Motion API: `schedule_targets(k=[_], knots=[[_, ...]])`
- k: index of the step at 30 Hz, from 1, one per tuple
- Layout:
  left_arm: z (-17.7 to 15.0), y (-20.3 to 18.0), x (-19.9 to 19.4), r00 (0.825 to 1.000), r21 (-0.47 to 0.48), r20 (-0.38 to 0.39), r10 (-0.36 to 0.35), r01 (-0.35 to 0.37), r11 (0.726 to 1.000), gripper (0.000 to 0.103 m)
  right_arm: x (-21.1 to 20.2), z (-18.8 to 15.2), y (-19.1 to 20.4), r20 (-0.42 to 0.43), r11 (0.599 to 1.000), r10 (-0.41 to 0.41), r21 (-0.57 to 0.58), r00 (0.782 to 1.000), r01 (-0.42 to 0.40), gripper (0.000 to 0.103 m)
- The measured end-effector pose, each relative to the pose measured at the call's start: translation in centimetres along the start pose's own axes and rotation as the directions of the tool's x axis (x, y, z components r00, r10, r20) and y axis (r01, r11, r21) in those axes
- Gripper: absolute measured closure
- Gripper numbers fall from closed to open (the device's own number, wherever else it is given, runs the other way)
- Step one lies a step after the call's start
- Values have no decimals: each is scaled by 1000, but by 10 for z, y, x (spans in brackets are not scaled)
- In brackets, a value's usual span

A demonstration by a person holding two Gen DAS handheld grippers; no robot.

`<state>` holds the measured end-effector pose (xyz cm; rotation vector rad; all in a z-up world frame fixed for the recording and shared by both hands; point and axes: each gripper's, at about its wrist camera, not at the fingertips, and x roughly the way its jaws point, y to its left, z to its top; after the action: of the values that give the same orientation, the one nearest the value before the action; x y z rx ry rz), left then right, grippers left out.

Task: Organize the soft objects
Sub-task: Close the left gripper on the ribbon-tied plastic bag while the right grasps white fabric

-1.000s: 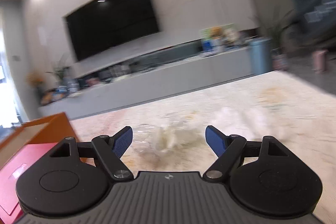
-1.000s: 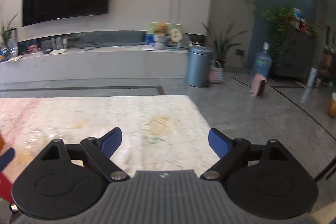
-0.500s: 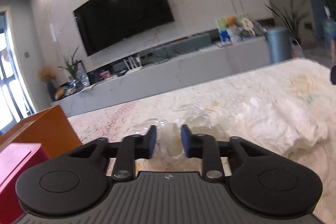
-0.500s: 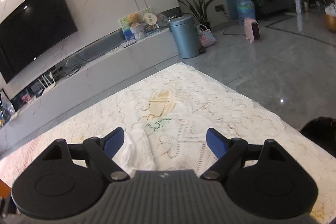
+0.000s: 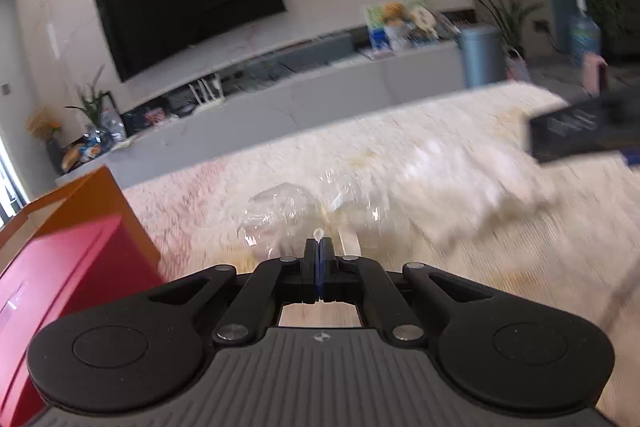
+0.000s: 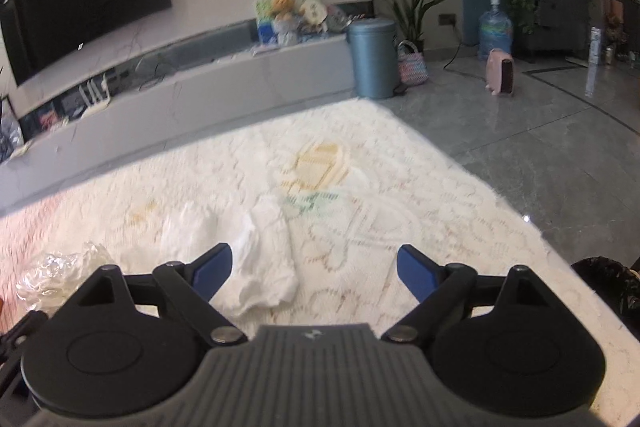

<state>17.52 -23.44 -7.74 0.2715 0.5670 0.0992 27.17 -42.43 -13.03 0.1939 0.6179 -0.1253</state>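
Observation:
A crumpled clear plastic bag (image 5: 304, 215) with something pale inside lies on the lace tablecloth (image 5: 440, 131). My left gripper (image 5: 319, 245) is shut, its blue pads pinching a thin edge of the bag. The bag also shows in the right wrist view (image 6: 60, 271) at the lower left. A crumpled white cloth (image 6: 264, 259) lies just ahead of my right gripper (image 6: 316, 263), which is open and empty above it. The same white cloth shows blurred in the left wrist view (image 5: 472, 179). The right gripper's body (image 5: 580, 131) enters the left view at the right.
An orange box (image 5: 92, 203) holding a red box (image 5: 60, 279) stands at the table's left. The table's far edge and right edge drop to a grey floor (image 6: 520, 131). A TV wall, low cabinet and blue bin (image 6: 372, 59) stand beyond.
My left gripper closed fully from wide open onto the plastic bag's edge. My right gripper stayed open and moved down over the white cloth.

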Motion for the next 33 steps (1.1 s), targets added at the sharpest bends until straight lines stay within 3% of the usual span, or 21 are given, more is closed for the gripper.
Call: schedule_targets(k=[5, 10, 13, 14, 15, 23, 26, 28, 29, 32, 33], knots=[[-22, -2, -23, 991, 40, -84, -102, 105, 994, 103, 8, -6, 15, -33, 995, 34, -97, 999, -37, 9], [-31, 0, -31, 979, 49, -119, -166, 173, 984, 102, 14, -19, 40, -3, 970, 41, -241, 999, -40, 5], [-34, 2, -29, 981, 59, -91, -173, 179, 982, 83, 13, -23, 55, 45, 951, 58, -306, 997, -42, 4], [-35, 2, -28, 983, 67, -81, -162, 168, 983, 67, 14, -21, 59, 48, 951, 76, -304, 996, -57, 4], [-35, 1, -27, 986, 70, -79, -146, 152, 986, 59, 16, -19, 64, 37, 949, 93, -306, 995, -77, 3], [-31, -3, -12, 982, 50, -103, -159, 165, 985, 57, 34, -28, 82, -40, 941, 99, -320, 994, -107, 5], [-30, -3, -11, 983, 33, -90, -163, 166, 986, 58, 32, -26, 75, -45, 944, 90, -316, 995, -100, 35], [-29, -3, -9, 981, 38, -96, -166, 170, 985, 66, 33, -24, 69, -67, 949, 87, -299, 994, -103, 57], [-30, -2, -10, 981, 37, -97, -166, 171, 985, 71, 33, -22, 65, -77, 953, 102, -278, 992, -120, 58], [-30, -1, -11, 976, 52, -121, -181, 189, 981, 103, 28, -15, 60, -117, 953, 120, -265, 986, -147, 76], [-31, 0, -12, 974, 54, -131, -183, 191, 980, 103, 24, -12, 60, -132, 947, 120, -281, 984, -153, 79]])
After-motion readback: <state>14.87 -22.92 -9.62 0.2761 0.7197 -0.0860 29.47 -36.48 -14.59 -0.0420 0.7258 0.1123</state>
